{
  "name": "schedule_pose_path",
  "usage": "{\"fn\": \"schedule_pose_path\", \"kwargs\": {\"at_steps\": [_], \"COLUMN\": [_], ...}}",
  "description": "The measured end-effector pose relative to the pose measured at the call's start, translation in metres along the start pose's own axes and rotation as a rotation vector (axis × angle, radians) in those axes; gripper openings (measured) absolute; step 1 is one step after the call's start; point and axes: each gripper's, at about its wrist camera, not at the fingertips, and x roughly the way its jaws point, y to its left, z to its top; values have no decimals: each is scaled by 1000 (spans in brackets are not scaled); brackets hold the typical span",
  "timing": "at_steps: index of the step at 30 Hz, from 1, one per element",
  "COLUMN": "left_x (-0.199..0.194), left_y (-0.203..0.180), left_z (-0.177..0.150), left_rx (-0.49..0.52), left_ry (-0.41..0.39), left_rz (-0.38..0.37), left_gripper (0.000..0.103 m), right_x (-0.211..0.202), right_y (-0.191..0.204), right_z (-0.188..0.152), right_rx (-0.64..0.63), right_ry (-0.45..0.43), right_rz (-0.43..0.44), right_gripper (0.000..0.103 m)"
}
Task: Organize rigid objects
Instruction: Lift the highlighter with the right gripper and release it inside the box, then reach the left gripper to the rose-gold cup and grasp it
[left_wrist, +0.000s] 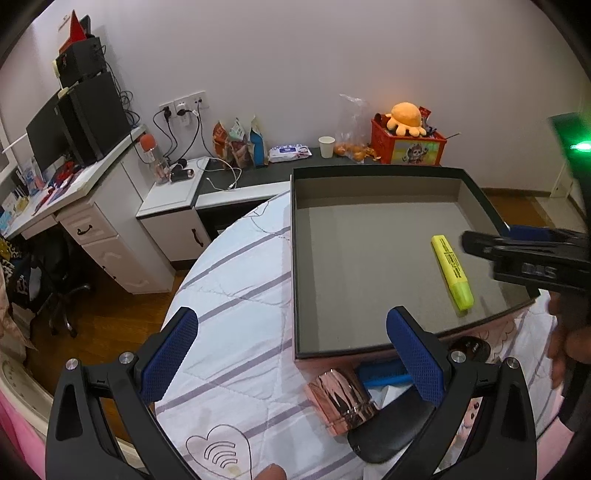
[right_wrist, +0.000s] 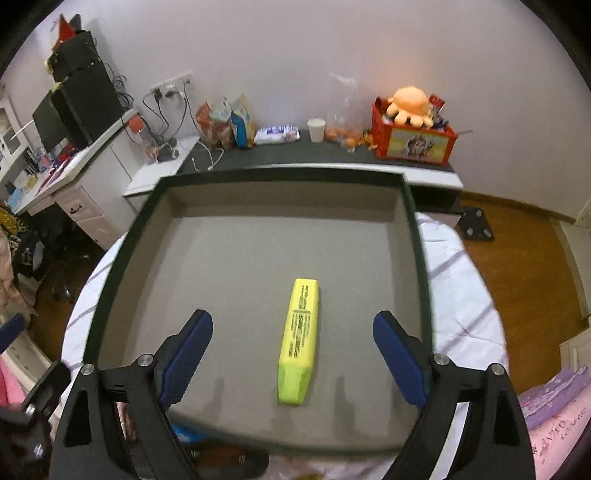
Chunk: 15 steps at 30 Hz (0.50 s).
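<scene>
Blue-padded fingers (right_wrist: 186, 360) of the right gripper (right_wrist: 293, 354) stand wide apart, nothing pressed between them; the yellow highlighter (right_wrist: 298, 339) lies flat on the grey floor of the dark-rimmed tray (right_wrist: 110, 280), between the two pads but clear of both. Its long axis runs roughly along the line the gripper points, capped end nearest the camera, leaning slightly to the right farther away. It rests in the near right part of the tray, otherwise bare.

Left gripper (left_wrist: 291, 354), seen in its own view, is likewise spread open and holds nothing. Just past its fingers (left_wrist: 415, 356), on the striped quilt (left_wrist: 240, 266) outside the tray's near wall, lie the things judged next to sort: a shiny rose-gold cylinder (left_wrist: 341, 400) on its side, a black oval object (left_wrist: 388, 432) touching it, a blue item (left_wrist: 384, 373) and a dark round item (left_wrist: 469, 347), both partly hidden behind the finger. These sit nearer the left hand than the right, whose gripper (left_wrist: 480, 245) hangs over the tray's right side. The cylinder's axis lies aslant to the fingers, so a grasp likely calls for some turn of the wrist
</scene>
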Motion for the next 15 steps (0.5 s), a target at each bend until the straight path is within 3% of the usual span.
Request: {"fn": "schedule_pose_path", "kwargs": {"at_steps": [6, 7, 8, 15], "left_x": [-7, -8, -9, -20], "left_y": [2, 2, 1, 0], "left_z": [-11, -13, -15, -23], "left_rx": [-3, -2, -3, -6], "left_ry": [8, 10, 11, 3], "left_rz": [1, -1, -2, -8], "left_gripper": [103, 103, 103, 103], "right_x": [-42, -46, -51, -74], "right_y": [0, -1, -2, 1], "right_z": [-29, -33, -38, -55], "right_rx": [17, 25, 36, 40], "right_ry": [-66, -71, -80, -111], "right_rz": [-28, -31, -37, -46], "right_gripper": [92, 94, 103, 103]}}
